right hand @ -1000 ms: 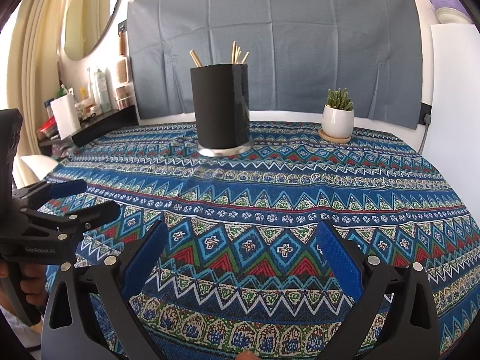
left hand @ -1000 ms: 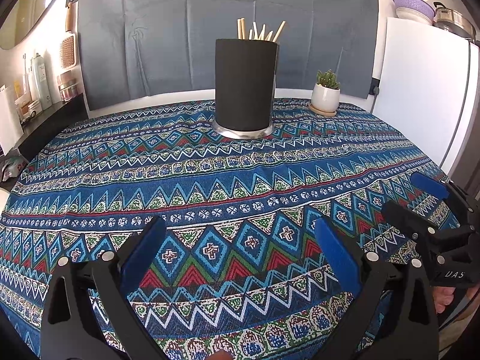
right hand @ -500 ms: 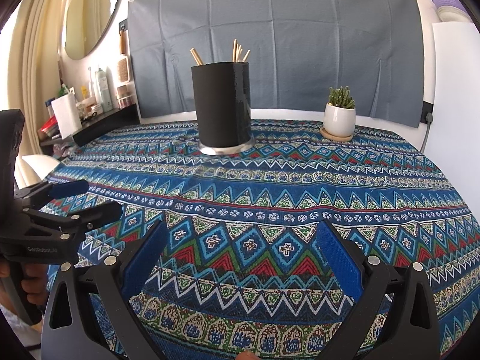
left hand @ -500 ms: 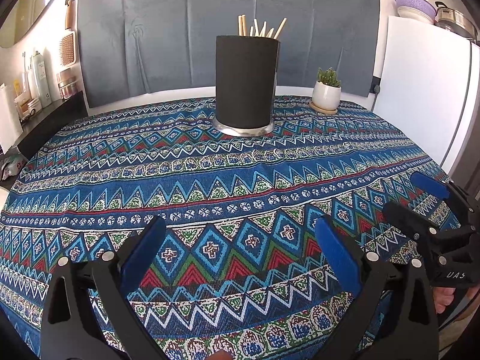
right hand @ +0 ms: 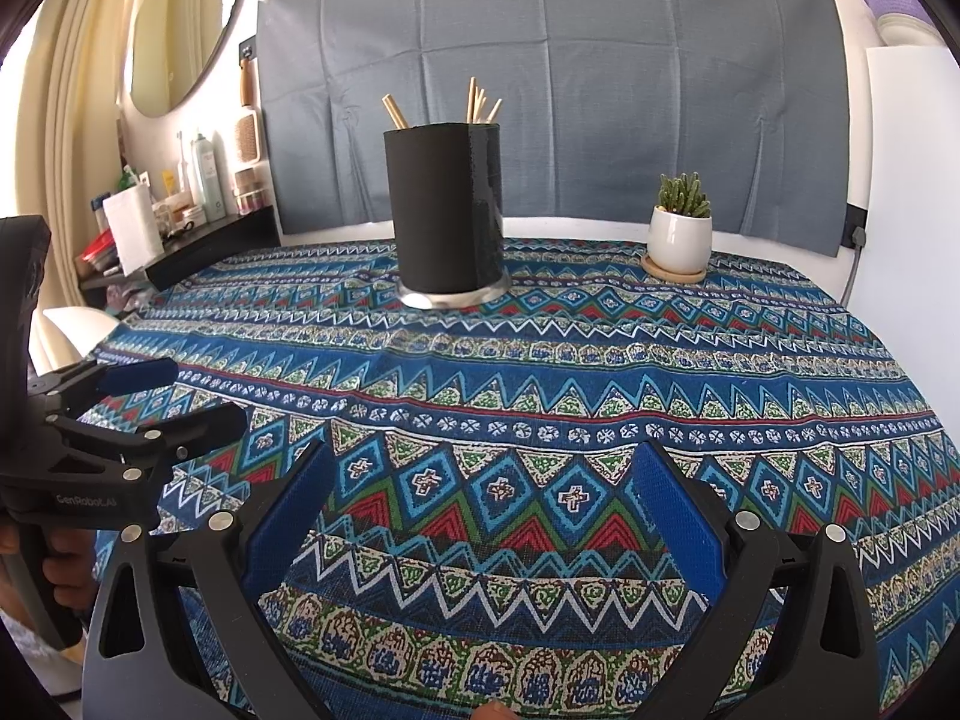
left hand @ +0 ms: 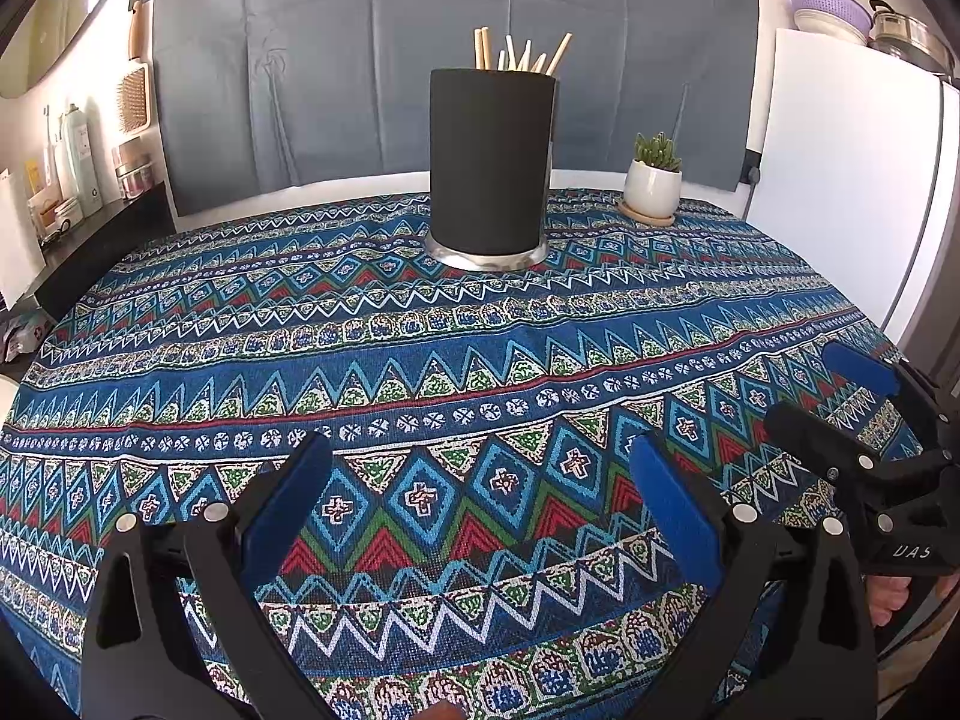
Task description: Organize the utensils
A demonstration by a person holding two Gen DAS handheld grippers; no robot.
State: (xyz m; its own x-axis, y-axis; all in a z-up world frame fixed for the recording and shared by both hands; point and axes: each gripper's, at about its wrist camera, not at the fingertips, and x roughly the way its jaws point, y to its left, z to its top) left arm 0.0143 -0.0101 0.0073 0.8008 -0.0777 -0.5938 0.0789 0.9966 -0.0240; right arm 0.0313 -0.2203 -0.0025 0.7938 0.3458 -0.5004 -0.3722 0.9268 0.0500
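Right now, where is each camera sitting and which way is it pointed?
Left wrist: on the left gripper, low over the tablecloth, facing the black holder of chopsticks; its open fingers show, right gripper at right.
Right wrist: on the right gripper, same heading; the left gripper and a hand at left.
Shared: holder, potted plant, tablecloth.

Only the tips of the wooden sticks point(left hand: 521, 54) poked out of the black holder point(left hand: 491, 162), rest was buried inside; shelf bottles point(right hand: 203, 180) were too small to read
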